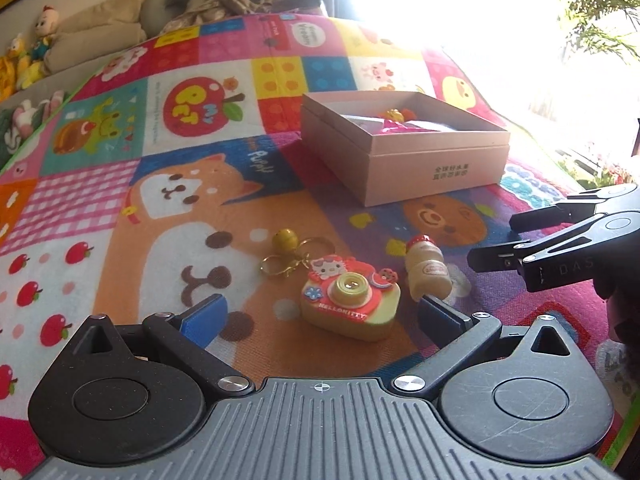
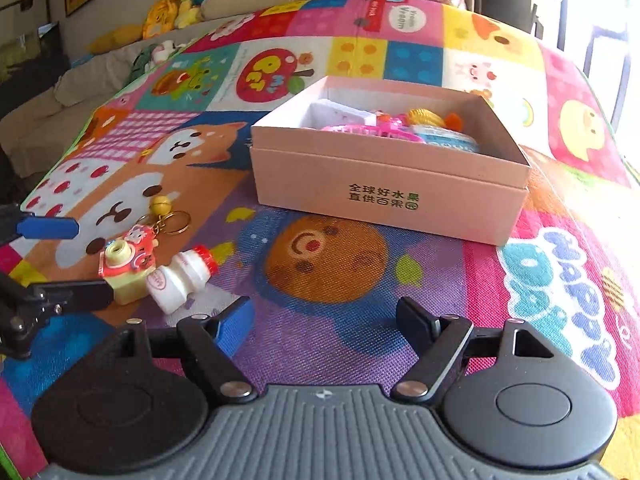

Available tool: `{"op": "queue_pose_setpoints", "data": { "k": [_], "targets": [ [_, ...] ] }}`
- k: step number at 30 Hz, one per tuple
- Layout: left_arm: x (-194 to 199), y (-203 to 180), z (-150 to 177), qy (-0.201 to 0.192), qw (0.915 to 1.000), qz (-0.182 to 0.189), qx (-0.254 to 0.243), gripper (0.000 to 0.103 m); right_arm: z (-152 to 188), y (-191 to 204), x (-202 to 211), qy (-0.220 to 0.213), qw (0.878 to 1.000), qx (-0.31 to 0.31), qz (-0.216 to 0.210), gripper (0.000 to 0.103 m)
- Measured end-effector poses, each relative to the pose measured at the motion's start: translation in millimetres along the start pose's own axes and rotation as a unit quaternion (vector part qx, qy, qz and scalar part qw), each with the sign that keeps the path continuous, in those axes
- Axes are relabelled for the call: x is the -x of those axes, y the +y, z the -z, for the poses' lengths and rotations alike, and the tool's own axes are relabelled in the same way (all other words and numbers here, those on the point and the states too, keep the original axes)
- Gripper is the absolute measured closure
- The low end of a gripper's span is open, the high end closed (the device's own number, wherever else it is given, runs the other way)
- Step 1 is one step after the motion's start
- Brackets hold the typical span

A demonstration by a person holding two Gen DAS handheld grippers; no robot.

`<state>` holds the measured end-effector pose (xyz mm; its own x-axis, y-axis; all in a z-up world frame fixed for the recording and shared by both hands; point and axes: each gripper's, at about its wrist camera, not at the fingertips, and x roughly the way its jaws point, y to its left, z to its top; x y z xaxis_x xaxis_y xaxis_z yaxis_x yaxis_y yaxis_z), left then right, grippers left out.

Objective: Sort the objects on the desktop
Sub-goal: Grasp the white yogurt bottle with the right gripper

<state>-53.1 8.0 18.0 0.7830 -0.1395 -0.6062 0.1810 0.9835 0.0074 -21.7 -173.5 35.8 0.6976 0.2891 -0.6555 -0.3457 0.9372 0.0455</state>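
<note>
**Both tools spread wide over the mat; two small toys left outside the box**

Play mat [image 2: 328, 320]: largest thing in view, a bright patchwork of cartoon squares (dog, bear face, apples, "MY PET" apple). Everything rests on it. Soft toys and cushions line its far edge, out of the work area.

Pink box [image 2: 384, 196]: open-topped cardboard, dark printed characters on the near wall. Sits far of centre on the mat, above the bear face. Several items lie inside, pink and yellow pieces among them; individual items cannot be told apart.

Left tool [image 1: 320, 312]: released, blue pads far apart, nothing pressed between them. The toy camera sits in the gap between the fingers, untouched by either pad as far as the view shows. Seen from the right wrist view, its fingers enter from the left edge, flanking the camera.

Right tool [image 2: 326, 320]: released, jaws wide, only bare mat between them. It points toward the box, with the two loose toys off to its left. In the left wrist view it shows at the right edge, near the bottle.

Toy camera [image 1: 350, 304]: cream body, red Hello Kitty front, round yellow lens. Lying on the orange dog print, a gold keyring with a yellow bell [image 1: 284, 240] attached on its far side.

Toy bottle [image 1: 428, 268]: small, cream with red cap, lying on its side, just beside the camera, well short of the box.
</note>
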Motion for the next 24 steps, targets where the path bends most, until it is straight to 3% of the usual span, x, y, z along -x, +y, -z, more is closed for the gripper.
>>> {"op": "queue_pose_setpoints", "data": {
  "k": [7, 12, 16, 20, 24],
  "targets": [
    [-18.2, -13.3, -7.6, 0.016, 0.9993, 0.001, -0.035, 0.0, 1.4, 0.0, -0.2, -0.007, 1.0, -0.008, 0.0, 0.014],
    [-13.6, -5.0, -5.1, 0.008, 0.9971, -0.061, -0.044, 0.0, 3.0, 0.2, 5.0, -0.022, 1.0, -0.009, -0.009, 0.014],
    [-5.7, 15.1, -0.5, 0.009, 0.9963, -0.084, -0.018, 0.0, 5.6, 20.1, 11.2, -0.021, 0.997, 0.042, -0.057, 0.014],
    [3.4, 39.3, 5.2, 0.013, 0.9964, -0.077, 0.032, 0.0, 6.3, 50.5, 10.7, -0.021, 0.99, 0.107, -0.085, 0.034],
    [8.1, 50.6, 8.1, 0.011, 0.9969, -0.053, 0.057, 0.0, -2.0, 68.8, 3.8, -0.028, 0.985, 0.149, -0.079, 0.042]
  ]
}}
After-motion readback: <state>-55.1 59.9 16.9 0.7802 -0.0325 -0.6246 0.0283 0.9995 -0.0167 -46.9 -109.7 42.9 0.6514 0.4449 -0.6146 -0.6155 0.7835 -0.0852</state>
